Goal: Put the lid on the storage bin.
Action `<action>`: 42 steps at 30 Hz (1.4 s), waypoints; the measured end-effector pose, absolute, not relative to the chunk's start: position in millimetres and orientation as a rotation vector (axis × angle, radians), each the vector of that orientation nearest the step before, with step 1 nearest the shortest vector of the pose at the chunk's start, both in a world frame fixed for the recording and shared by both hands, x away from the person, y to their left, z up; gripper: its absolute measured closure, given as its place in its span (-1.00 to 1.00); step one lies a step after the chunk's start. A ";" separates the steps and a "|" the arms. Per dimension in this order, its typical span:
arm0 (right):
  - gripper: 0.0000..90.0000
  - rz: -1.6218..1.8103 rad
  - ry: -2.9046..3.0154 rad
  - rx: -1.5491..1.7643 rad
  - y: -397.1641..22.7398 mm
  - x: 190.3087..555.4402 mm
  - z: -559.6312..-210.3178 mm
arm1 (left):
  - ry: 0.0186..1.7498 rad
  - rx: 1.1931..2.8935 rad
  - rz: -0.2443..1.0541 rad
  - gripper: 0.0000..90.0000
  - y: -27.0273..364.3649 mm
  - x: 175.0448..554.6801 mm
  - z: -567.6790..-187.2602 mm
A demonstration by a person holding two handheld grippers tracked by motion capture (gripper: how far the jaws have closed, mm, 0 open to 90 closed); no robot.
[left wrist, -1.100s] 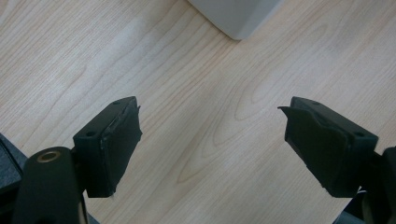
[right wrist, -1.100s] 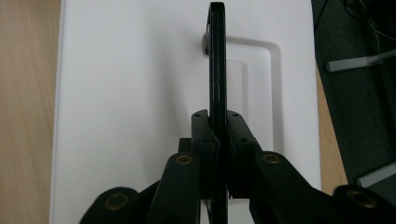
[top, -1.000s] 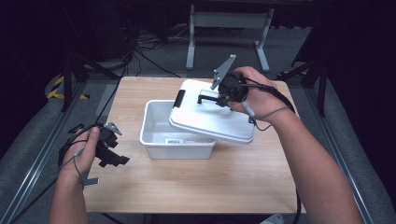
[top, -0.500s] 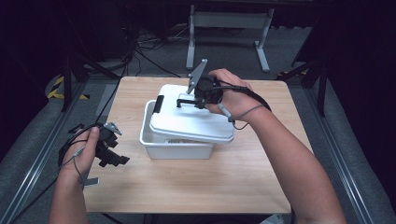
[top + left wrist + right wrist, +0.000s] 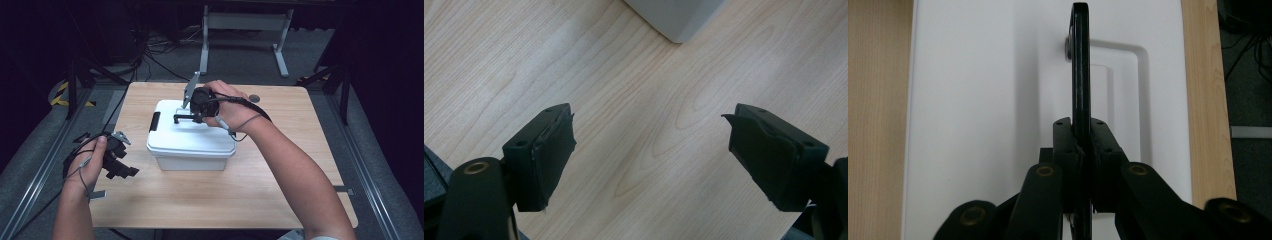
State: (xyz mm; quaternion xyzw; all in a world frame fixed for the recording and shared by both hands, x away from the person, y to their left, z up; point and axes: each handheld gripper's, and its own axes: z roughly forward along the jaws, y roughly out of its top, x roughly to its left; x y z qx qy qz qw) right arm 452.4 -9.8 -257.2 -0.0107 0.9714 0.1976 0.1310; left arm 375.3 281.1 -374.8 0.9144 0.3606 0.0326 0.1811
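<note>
— Two sets of tongs at work, both hand-held. What has the right tongs [image 5: 176,119] got?

— Clamped tight on the black handle [image 5: 1080,65] of the white lid [image 5: 192,136]. From the right gripper view the handle stands up on edge between the jaws, pads pressed on both its faces, the lid's flat top spread out below them.

— And the lid itself?

— Directly under the right tongs, lying on top of the white box [image 5: 192,161]. Its edges look about lined up with the box rim all round; whether it is fully seated I can't tell. A black latch [image 5: 155,121] shows on the lid's end, beyond the tip of the right tongs, on the side toward the left tongs.

— Left tongs [image 5: 649,150]?

— Jaws wide, nothing between them, only bare wooden surface [image 5: 624,100] beneath. Held low near the surface's edge, well apart from the box. In the left gripper view a corner of the box [image 5: 679,17] sits beyond the jaws, not touching them.

— Hands?

— Right hand [image 5: 225,102] wrapped over its tool above the lid; left hand [image 5: 92,160] gripping its tool beside the surface edge.
</note>
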 end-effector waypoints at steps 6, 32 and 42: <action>0.88 0.565 2.833 -0.042 -3.4 455.8 -263.9 | 1.016 2.582 0.091 -0.58 281.6 375.2 -374.6; 0.88 0.491 2.840 -0.079 -0.3 467.0 -288.1 | 1.021 2.576 0.081 -0.58 281.9 375.2 -375.3; 0.82 0.543 2.844 -0.053 -4.0 460.8 -290.9 | 1.020 2.578 0.083 -0.58 282.3 375.6 -375.1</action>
